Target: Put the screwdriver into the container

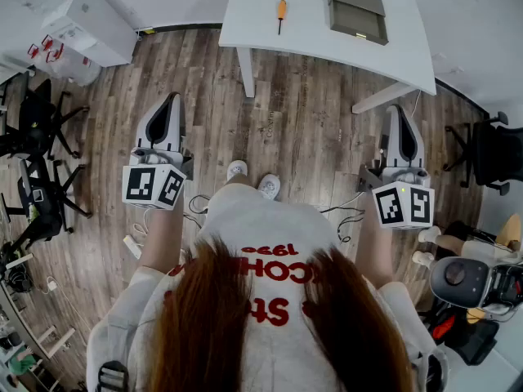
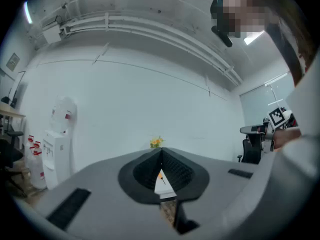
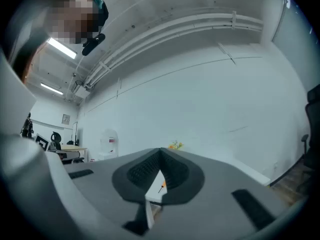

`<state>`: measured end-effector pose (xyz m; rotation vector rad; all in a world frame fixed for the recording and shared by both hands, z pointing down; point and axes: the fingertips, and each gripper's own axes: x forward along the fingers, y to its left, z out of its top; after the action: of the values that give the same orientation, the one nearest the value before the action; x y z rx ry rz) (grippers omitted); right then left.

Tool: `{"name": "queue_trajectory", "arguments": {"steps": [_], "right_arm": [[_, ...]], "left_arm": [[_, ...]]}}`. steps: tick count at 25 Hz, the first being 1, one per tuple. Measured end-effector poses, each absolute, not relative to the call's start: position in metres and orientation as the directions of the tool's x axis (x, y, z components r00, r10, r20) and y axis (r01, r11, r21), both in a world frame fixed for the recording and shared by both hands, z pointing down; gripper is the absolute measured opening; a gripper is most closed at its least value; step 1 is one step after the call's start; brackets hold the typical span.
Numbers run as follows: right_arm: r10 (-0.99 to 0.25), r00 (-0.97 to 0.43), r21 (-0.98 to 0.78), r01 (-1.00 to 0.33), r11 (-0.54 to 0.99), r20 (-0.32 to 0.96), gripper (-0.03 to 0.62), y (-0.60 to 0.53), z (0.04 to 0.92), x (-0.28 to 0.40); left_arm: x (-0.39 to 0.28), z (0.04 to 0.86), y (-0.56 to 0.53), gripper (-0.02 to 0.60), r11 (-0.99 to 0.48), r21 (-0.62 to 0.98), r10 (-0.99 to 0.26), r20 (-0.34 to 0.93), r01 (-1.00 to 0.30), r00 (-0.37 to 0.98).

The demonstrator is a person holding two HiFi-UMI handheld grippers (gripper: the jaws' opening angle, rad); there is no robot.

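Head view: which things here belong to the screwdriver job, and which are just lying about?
Job: screwdriver, container, the white table under them, left gripper and right gripper, both shut and empty.
Lying about: black office chair, floor cables, water dispenser.

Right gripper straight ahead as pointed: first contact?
Probably nothing near: the shut right gripper aims above the white table and screwdriver, towards the far wall by the yellow flowers. Clearance over the table is hard to judge.

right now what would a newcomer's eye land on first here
The two grippers held out over the wood floor, left gripper and right gripper, both shut and empty. Beyond them, an orange-handled screwdriver lies on the white table, apart from the grey container to its right.
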<state>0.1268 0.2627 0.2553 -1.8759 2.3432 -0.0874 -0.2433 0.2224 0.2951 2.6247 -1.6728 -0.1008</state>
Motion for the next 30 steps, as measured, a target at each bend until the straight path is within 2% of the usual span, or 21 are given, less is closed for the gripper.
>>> {"name": "queue_trajectory", "arguments": {"steps": [18,30], "right_arm": [[-0.965,-0.235,-0.193,-0.948,0.254,-0.117,0.005,0.252,0.247,0.131],[-0.960,-0.261,-0.194,-0.941,0.277,-0.104,0.005,0.194,0.249,0.127]], "left_arm": [[-0.235,0.291,0.218,0.006,-0.411,0.040,-0.912,-0.035,-0.911,0.410],[-0.222,0.293,0.153,0.006,-0.430,0.050,-0.903,-0.042,-0.902,0.428]]}}
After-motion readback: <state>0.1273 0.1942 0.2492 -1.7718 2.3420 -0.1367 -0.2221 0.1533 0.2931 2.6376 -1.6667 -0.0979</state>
